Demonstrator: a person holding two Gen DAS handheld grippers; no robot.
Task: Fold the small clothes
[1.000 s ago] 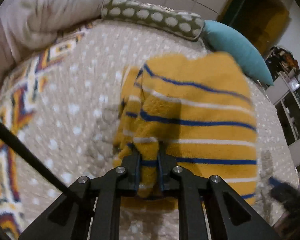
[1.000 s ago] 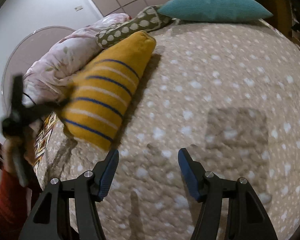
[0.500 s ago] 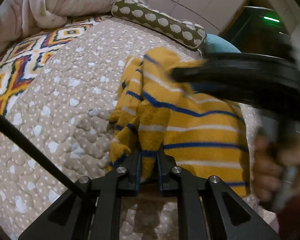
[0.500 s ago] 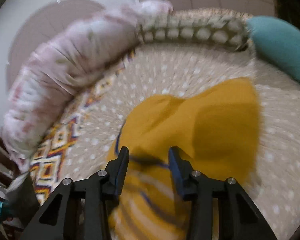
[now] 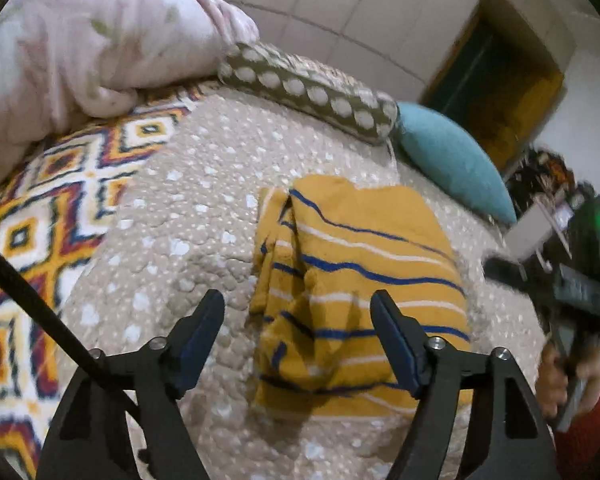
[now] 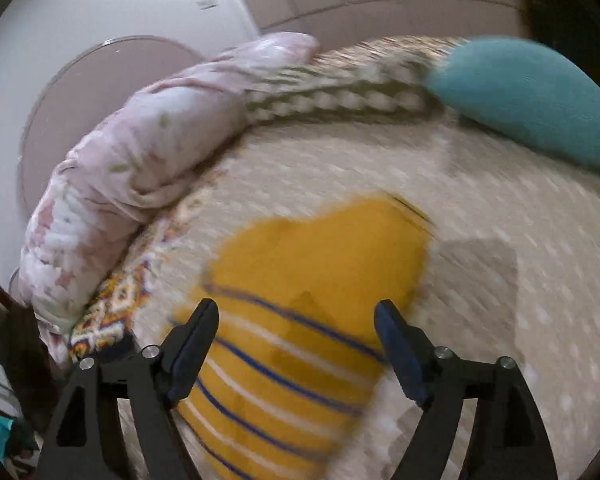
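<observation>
Yellow striped top (image 5: 360,280) lying folded on the bed (image 5: 188,216), centre of frame; long side running up and away from both tools; left gripper (image 5: 298,336) wide open, holding nothing; right gripper (image 6: 296,344) wide open too, about as near.

Left wrist view: looks forward and down along the left tongs (image 5: 298,332), close above the bed (image 5: 188,216), with the striped yellow garment (image 5: 360,280) lying between and beyond the fingers. Right wrist view: looks along the right tongs (image 6: 296,338), equally near, blurred. Shared by both: the garment, the pink quilt (image 5: 80,40) (image 6: 140,152), the dotted bolster (image 5: 308,88) (image 6: 340,96) and the teal pillow (image 5: 452,164) (image 6: 532,96) beyond the tongs.
</observation>
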